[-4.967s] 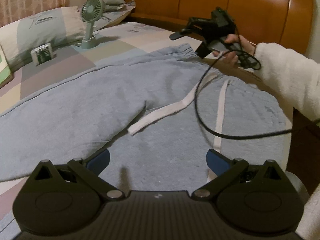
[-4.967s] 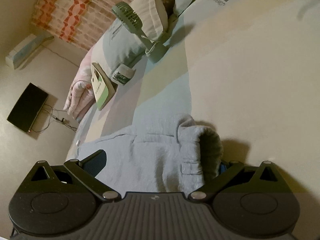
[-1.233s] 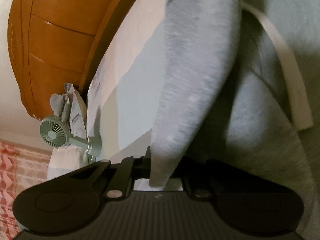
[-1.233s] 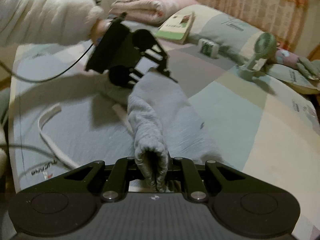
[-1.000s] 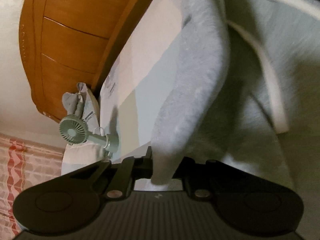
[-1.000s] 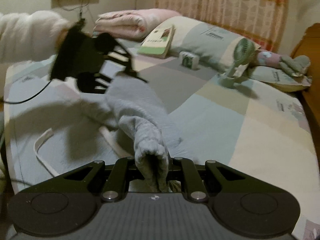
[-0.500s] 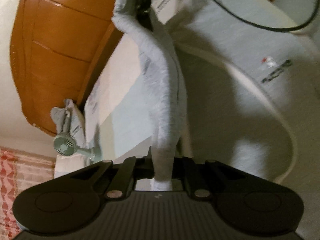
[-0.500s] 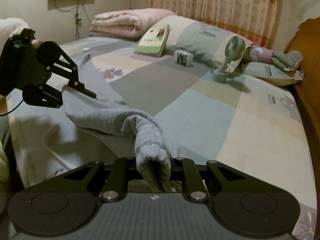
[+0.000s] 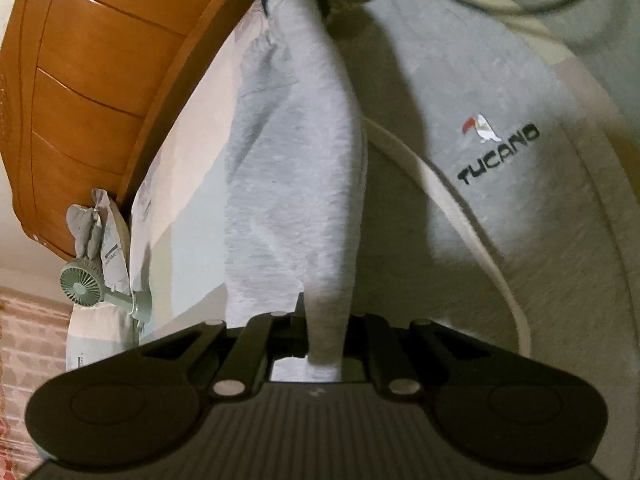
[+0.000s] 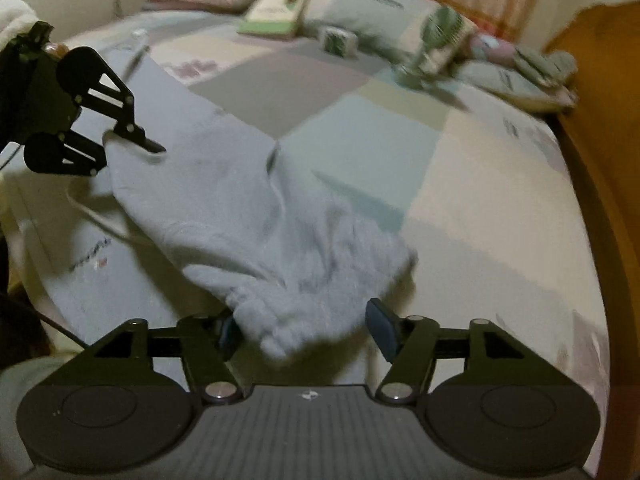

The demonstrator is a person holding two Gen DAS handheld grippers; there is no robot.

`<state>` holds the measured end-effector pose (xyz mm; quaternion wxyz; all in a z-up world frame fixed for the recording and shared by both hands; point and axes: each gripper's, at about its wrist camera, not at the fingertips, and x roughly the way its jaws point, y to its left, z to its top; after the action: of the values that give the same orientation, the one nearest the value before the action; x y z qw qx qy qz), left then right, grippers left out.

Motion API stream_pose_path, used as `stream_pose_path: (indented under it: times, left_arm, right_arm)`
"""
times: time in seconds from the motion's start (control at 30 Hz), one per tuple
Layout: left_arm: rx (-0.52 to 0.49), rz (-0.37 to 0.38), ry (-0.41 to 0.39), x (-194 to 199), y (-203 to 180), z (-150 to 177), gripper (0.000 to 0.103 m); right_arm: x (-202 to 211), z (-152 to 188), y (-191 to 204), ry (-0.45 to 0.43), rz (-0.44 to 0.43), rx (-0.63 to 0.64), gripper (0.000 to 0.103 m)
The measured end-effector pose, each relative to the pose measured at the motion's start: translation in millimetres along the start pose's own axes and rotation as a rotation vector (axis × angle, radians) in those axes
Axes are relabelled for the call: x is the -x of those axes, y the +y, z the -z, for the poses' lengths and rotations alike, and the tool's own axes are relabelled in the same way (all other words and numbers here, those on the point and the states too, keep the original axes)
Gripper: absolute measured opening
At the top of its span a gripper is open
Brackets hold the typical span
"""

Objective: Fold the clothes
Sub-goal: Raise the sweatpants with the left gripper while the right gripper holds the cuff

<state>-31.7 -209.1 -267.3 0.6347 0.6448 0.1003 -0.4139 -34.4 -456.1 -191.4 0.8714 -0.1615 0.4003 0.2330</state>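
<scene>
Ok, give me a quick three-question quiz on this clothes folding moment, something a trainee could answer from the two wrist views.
1. True or false: the right gripper is clamped on the grey sweatpants.
2. Which gripper holds the sweatpants between closed fingers?
   A. the left gripper
   B. the right gripper
   C. neither
3. Fill in: the word printed on the sweatpants beside the bird logo is ____.

Key
1. False: its fingers are spread, the cloth lying loose between them.
2. A
3. TUCANO
</scene>
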Motion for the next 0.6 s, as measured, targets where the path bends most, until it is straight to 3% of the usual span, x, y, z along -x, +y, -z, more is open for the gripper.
stream_pose_path:
  times: [0.17,0.23,0.37,0.53,0.6]
  left_arm:
    - [0.000,-0.007,-0.004,-7,-12,1,0.007]
    - [0.009,-0.014,-0.006,-9,-14,2,0.007]
    - [0.067,-0.023,-0.013,-2,-6,2,0.007]
    - [0.137,-0.041,-0.024,7,6,2,0.007]
    - [0.159,-0.048,-0.028,10,7,2,0.007]
  right_arm:
    - [34,25,17,0.003,0.012,-0.195,0.073]
    - [44,30,22,-0.042,-0.055,-0.354,0.080]
    - [45,35,45,-0.141,-0.249,-0.580,0.082]
    - [0,31,70,-0.190,-0.464,-0.826,0.084]
    - [-21,32,72,-0.196,-0.480,-0.932,0.084]
